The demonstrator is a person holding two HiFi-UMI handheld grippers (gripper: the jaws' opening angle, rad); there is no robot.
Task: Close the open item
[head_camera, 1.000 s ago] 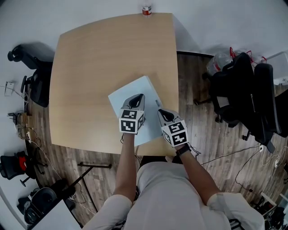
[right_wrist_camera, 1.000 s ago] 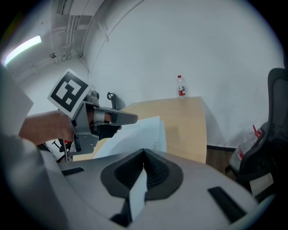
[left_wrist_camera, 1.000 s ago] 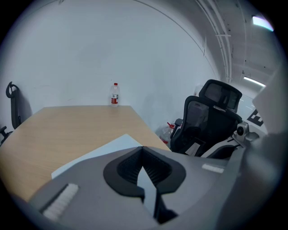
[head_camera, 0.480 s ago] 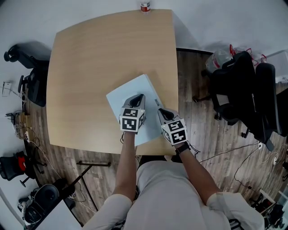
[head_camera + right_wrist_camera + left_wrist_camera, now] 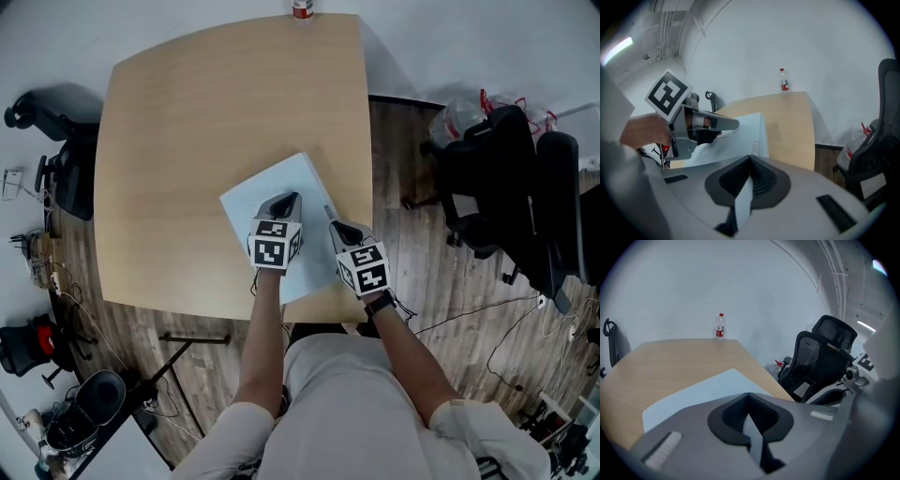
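A flat pale blue folder (image 5: 246,202) lies closed on the wooden table (image 5: 206,103), near its front right edge. My left gripper (image 5: 289,199) hovers over the middle of the folder, its jaws pressed together with nothing between them. In the left gripper view the folder (image 5: 701,389) spreads out just ahead of the left gripper (image 5: 748,394). My right gripper (image 5: 330,225) is at the folder's right edge, also shut and holding nothing. The right gripper view shows the folder (image 5: 736,136), a small tab (image 5: 753,149) on its near edge, and the left gripper (image 5: 733,124) above it.
A small bottle with a red cap (image 5: 301,10) stands at the table's far edge. Black office chairs (image 5: 506,197) stand to the right of the table on the wood floor. Another chair (image 5: 66,159) and cables are on the left.
Both grippers and the folder keep their places. Only the head view has shifted slightly.
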